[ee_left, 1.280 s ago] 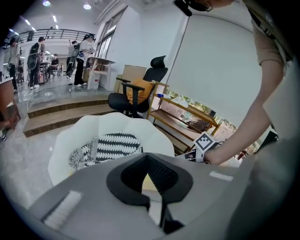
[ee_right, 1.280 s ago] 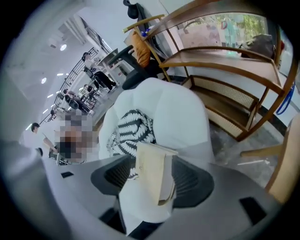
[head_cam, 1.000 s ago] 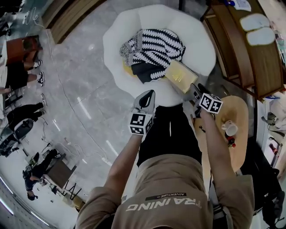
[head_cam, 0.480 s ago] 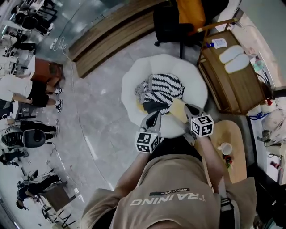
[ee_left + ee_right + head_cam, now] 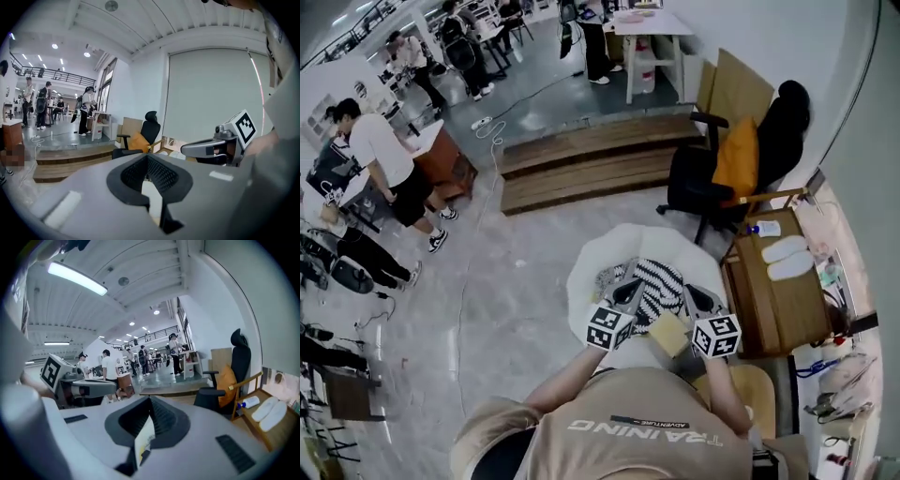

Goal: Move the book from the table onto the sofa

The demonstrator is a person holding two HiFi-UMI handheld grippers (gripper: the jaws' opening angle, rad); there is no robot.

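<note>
Holding my right gripper (image 5: 696, 292) and left gripper (image 5: 630, 289) pinched closed on nothing above the sofa (image 5: 586, 272), I see the book (image 5: 668, 333) lying flat on its near edge, below and between them, nearer the right.

Glossy stone floor (image 5: 511, 309), wooden steps (image 5: 581, 169)

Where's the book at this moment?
In the head view the book lies on the white sofa, just below the striped cloth, left of the right gripper.
</note>
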